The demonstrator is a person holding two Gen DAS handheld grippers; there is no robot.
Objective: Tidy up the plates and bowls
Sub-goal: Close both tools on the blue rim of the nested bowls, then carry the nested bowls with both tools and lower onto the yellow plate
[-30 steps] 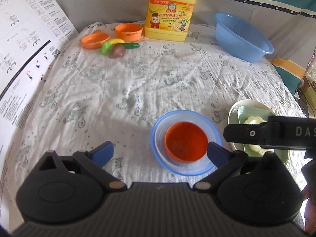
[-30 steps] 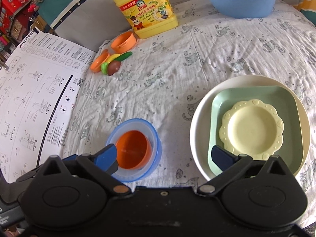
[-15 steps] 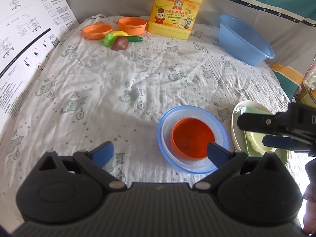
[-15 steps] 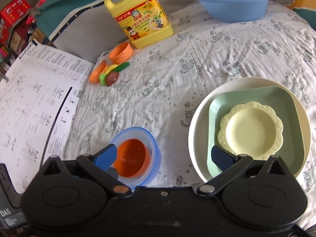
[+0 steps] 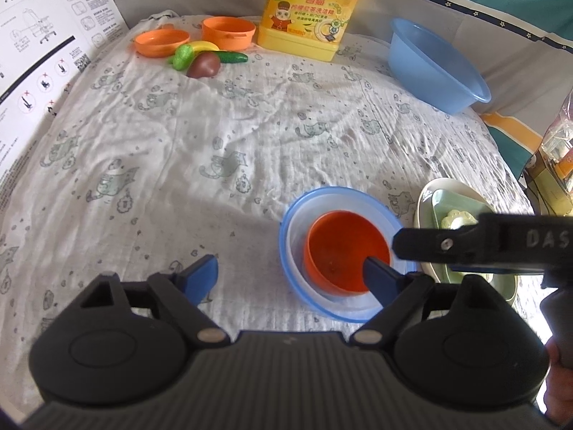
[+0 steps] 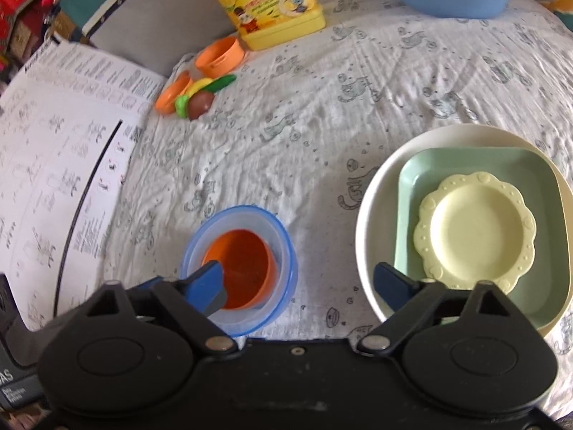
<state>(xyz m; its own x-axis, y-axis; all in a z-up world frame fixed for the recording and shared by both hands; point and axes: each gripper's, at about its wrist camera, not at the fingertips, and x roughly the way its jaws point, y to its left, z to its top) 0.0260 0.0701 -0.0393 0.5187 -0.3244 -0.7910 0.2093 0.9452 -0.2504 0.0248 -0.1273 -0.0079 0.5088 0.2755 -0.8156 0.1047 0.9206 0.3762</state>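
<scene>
An orange bowl [image 5: 345,251] sits nested inside a clear bowl with a blue rim [image 5: 286,247] on the cat-print cloth. My left gripper [image 5: 290,276] hovers just before it, jaws closing. Its right fingertip [image 5: 379,276] overlaps the orange bowl and nothing is pressed. To the right is a plate stack: cream plate [image 6: 369,215], green square plate [image 6: 465,161], pale yellow scalloped plate [image 6: 476,229]. My right gripper [image 6: 301,283] hangs between the bowls [image 6: 240,261] and the plates over bare cloth, jaws closing, and reaches in from the right [image 5: 426,256].
At the far edge stand a yellow detergent jug [image 5: 308,10], a blue basin [image 5: 437,68], an orange toy pot [image 5: 229,32] and lid [image 5: 161,41], and toy vegetables [image 5: 204,59]. A printed instruction sheet [image 6: 53,165] covers the left side. A hand [image 5: 558,354] shows at lower right.
Both pairs of jaws have narrowed a little. The left wrist view has sunk closer to the nested bowls. The right gripper has shifted left, its finger now over the blue bowl's right rim.
</scene>
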